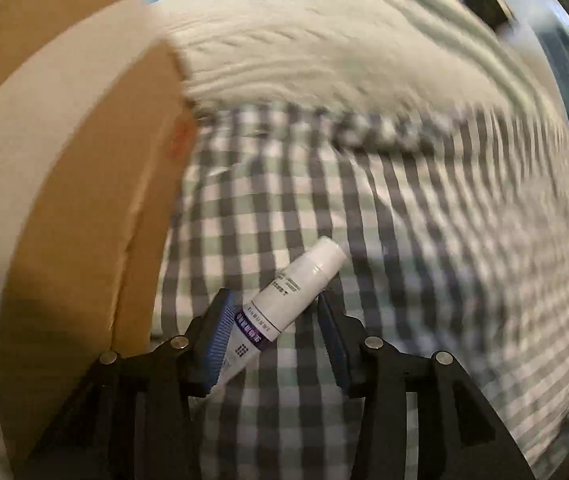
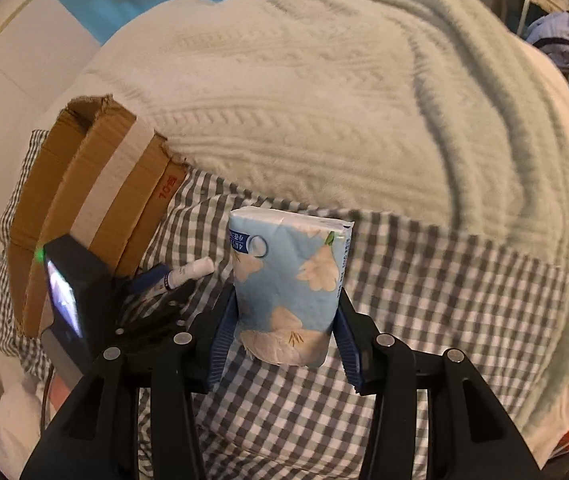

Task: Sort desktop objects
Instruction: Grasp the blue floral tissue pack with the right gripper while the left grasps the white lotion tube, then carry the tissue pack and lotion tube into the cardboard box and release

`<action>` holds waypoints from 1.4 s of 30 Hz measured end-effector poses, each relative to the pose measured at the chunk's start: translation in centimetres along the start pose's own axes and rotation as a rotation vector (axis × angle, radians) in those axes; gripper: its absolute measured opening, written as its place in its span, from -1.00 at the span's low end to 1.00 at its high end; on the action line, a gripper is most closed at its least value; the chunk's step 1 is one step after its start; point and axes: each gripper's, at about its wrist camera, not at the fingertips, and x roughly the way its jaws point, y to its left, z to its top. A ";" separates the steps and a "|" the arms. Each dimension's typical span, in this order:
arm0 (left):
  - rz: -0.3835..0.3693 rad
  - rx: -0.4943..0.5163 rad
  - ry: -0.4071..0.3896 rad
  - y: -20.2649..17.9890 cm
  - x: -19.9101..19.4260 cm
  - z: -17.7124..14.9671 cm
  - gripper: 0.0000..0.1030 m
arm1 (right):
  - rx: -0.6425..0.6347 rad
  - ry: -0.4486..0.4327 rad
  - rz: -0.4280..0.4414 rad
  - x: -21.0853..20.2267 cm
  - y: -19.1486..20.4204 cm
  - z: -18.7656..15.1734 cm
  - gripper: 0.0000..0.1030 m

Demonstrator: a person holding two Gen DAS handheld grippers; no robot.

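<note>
In my left gripper (image 1: 274,334) I pinch a white tube (image 1: 284,300) slantwise, its cap jutting past my fingertips; the hold looks shallow and skewed, so I judge it could pivot or slip out onto the checked cloth (image 1: 404,280) if I swing fast. My right gripper (image 2: 284,332) squeezes a blue flowered tissue pack (image 2: 288,280) upright; being soft, it may buckle and slide free. The tube carries a purple band of small print and the pack a dark label, neither of which I can read. Beyond, the cardboard box (image 2: 96,200) stands at my left, red marks on its edge reading something like "10L"; I might clip its torn flap. Farther off lies a knitted blanket (image 2: 324,100).
</note>
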 end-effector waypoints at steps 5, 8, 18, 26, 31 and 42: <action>-0.027 0.047 0.006 0.6 0.1 0.1 -0.46 | -0.027 0.033 0.019 1.6 0.8 0.3 -0.10; 0.027 0.036 -0.032 0.4 -0.7 -0.3 -0.57 | -0.030 0.033 0.019 1.7 0.9 0.4 -0.10; -0.218 -0.244 -0.206 1.5 -9.8 1.4 -0.71 | -0.039 -0.074 0.011 -4.6 3.0 0.8 -0.10; -0.299 -0.414 -0.328 9.9 -21.2 5.0 -0.71 | -0.045 -0.253 0.061 -13.2 9.1 1.3 -0.11; -0.151 -0.415 -0.319 15.4 -24.5 5.4 -0.70 | -0.192 -0.270 0.072 -13.1 17.2 0.5 -0.11; -0.098 -0.525 -0.257 22.6 -22.0 0.0 -0.50 | -0.172 -0.282 0.149 -8.4 23.0 2.5 0.10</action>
